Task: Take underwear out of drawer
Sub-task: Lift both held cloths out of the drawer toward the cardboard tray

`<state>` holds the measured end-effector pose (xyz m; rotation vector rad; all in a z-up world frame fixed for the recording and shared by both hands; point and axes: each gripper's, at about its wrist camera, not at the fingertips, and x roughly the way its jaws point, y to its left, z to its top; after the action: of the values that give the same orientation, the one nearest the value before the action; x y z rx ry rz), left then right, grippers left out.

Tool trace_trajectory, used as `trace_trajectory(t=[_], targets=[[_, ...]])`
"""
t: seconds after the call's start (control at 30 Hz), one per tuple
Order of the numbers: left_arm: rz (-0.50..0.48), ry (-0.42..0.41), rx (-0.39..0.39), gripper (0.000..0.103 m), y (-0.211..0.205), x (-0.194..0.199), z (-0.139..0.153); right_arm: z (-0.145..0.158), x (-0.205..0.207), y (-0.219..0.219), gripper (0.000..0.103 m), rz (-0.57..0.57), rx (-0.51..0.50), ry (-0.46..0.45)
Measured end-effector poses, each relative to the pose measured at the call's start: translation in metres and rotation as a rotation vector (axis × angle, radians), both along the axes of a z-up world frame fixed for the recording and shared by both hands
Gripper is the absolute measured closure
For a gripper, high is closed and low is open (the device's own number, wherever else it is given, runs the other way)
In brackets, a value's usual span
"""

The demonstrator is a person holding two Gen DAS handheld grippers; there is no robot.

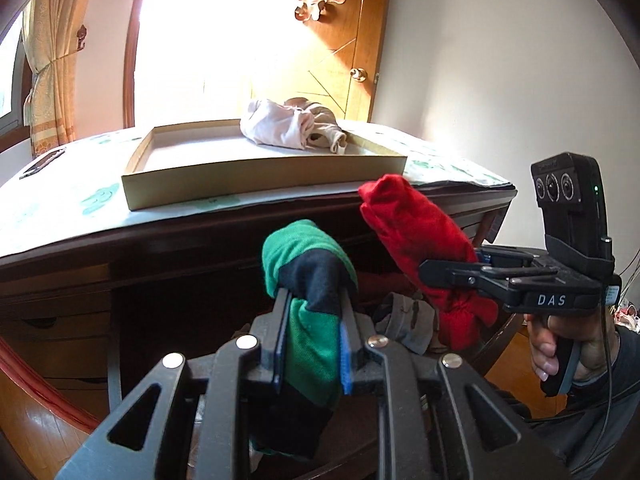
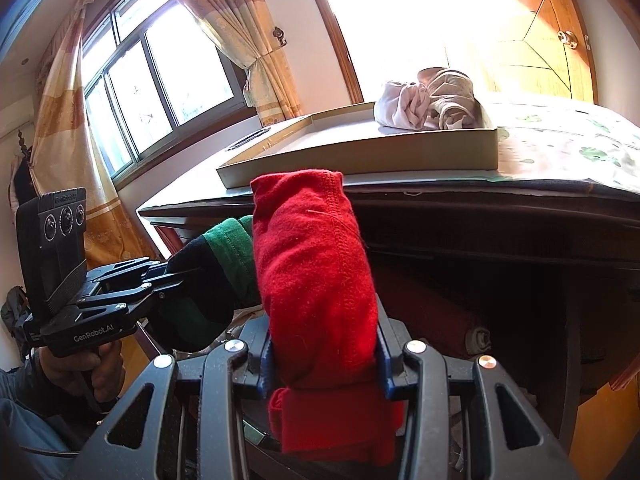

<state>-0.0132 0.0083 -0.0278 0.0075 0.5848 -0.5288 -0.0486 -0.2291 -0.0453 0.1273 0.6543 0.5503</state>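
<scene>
My left gripper [image 1: 314, 300] is shut on a rolled green and black underwear [image 1: 308, 280], lifted in front of the dark wooden dresser. The same green roll [image 2: 224, 256] shows in the right wrist view, at the left. My right gripper [image 2: 322, 328] is shut on a rolled red underwear [image 2: 316, 272], which stands upright between its pads. From the left wrist view the red roll [image 1: 416, 248] hangs to the right, held by the right gripper [image 1: 444, 276]. Below both lies the open drawer [image 1: 404, 316] with grey and dark red clothes inside.
A shallow cardboard tray [image 1: 256, 184] sits on the dresser top, with pale bundled garments [image 1: 296, 126] in its far corner. A wooden door [image 1: 340, 60], a curtained window [image 2: 152, 80] and a white wall stand behind. A person's hand [image 1: 560, 348] grips the right handle.
</scene>
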Motion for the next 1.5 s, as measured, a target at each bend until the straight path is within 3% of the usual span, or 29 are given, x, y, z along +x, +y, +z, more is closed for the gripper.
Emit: trace_trajectory(t=[1.5], targets=[[0.065,-0.269,-0.039,0.085,0.017,-0.035,0.023,0.022,-0.028,0.0,0.061,0.018,0.052,-0.171]])
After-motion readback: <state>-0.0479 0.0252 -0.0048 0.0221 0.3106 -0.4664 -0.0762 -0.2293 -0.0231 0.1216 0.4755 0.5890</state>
